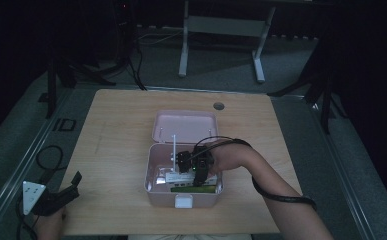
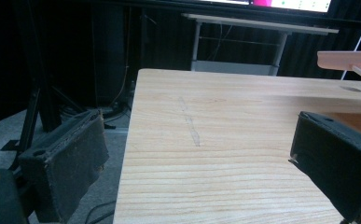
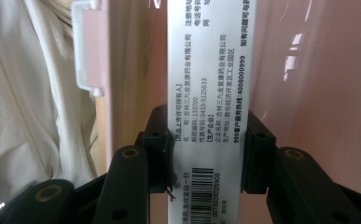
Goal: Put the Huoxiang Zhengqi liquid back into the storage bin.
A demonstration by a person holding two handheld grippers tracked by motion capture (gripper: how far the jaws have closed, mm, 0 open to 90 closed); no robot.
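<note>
Right gripper (image 1: 199,176) clenches a white carton (image 3: 209,116) inside the pink box (image 1: 153,192).
The box sits near the surface's (image 1: 116,130) front edge, lid (image 1: 185,126) open rearward, bare wood all around. The carton's long axis runs straight along the fingers (image 3: 156,154). Left gripper (image 2: 206,158) hangs released at the surface's front-left corner.
</note>
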